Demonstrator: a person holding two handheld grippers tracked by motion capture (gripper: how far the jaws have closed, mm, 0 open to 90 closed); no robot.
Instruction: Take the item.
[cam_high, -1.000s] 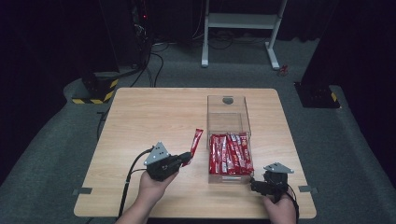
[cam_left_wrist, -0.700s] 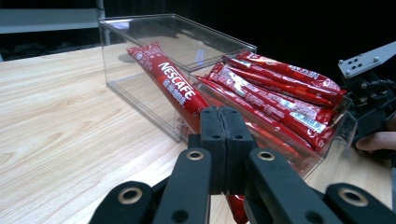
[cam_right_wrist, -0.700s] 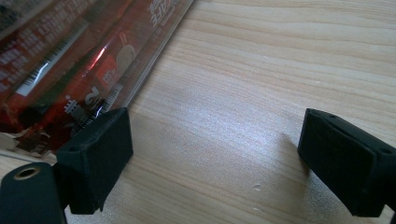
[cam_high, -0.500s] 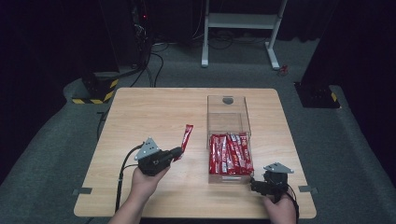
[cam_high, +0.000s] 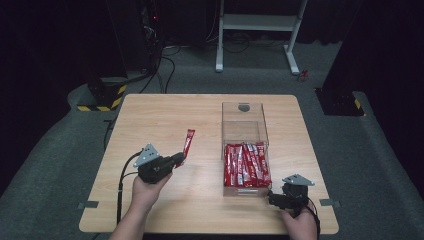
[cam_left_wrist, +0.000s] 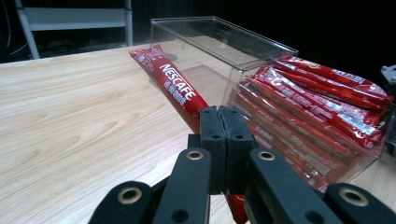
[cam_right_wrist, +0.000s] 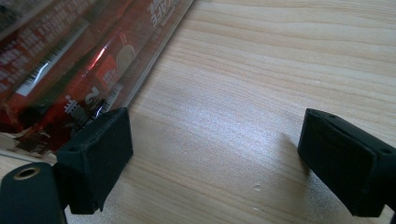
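With my left tool (cam_high: 176, 161) clamped on one red coffee stick (cam_high: 188, 141) lifted left of the clear box (cam_high: 244, 117) and my right tool (cam_high: 272, 198) open, empty, I judge setting it on the table (cam_high: 150, 115) comes next.
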